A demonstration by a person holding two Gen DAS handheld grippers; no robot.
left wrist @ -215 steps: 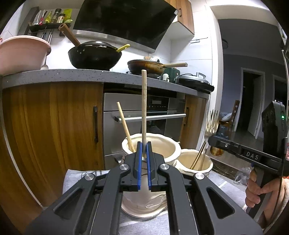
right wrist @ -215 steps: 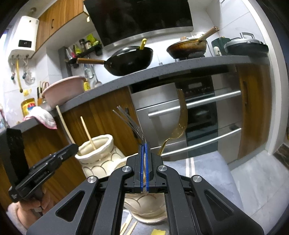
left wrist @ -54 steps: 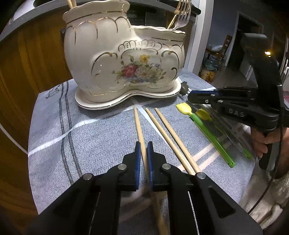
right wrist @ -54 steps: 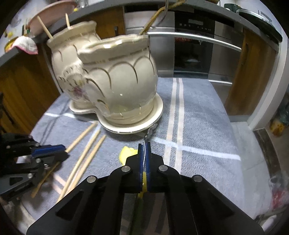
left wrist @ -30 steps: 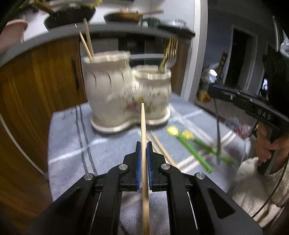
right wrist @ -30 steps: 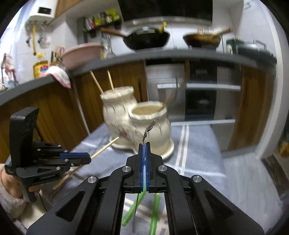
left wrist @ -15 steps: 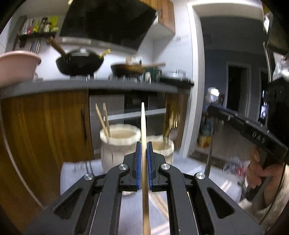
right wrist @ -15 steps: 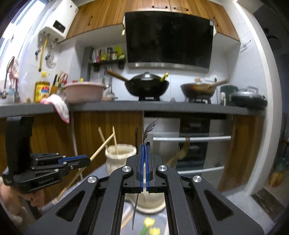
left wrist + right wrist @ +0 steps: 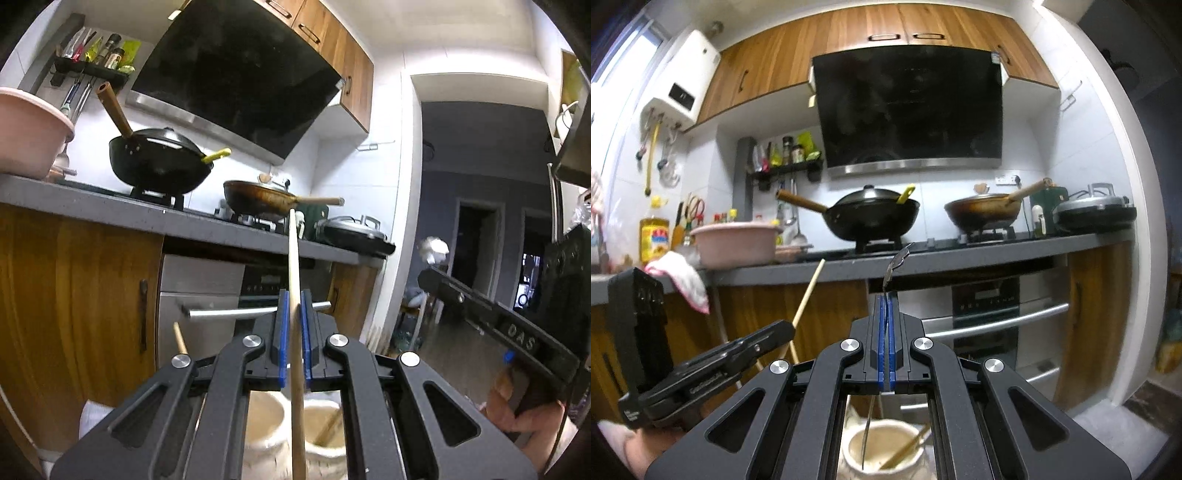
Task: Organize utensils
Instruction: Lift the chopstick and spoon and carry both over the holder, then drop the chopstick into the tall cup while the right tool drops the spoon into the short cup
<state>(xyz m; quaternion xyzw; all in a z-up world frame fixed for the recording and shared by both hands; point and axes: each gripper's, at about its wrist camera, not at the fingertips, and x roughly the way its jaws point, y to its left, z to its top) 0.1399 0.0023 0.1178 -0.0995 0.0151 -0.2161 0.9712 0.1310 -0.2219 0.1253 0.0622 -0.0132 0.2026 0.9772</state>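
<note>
My left gripper (image 9: 293, 306) is shut on a wooden chopstick (image 9: 294, 266) held upright, its lower end over the cream ceramic holder's two pots (image 9: 267, 439). Another chopstick (image 9: 180, 338) stands in the left pot. My right gripper (image 9: 886, 306) is shut on a thin metal utensil (image 9: 894, 264) held upright, its lower end hanging into the smaller pot (image 9: 882, 452), which holds a gold utensil (image 9: 905, 448). The left gripper (image 9: 713, 365) with its chopstick (image 9: 809, 291) also shows in the right wrist view.
Kitchen counter (image 9: 960, 254) with a black wok (image 9: 873, 218), a brown pan (image 9: 982, 210) and a pink basin (image 9: 735, 243) lies behind. An oven with a steel handle (image 9: 997, 321) stands below. The right gripper body (image 9: 517, 332) is at right in the left wrist view.
Both grippers picked utensils off the grey cloth, rose and tilted upright; now they stand higher, over the holder's pots, which have dropped to the bottom of both views.
</note>
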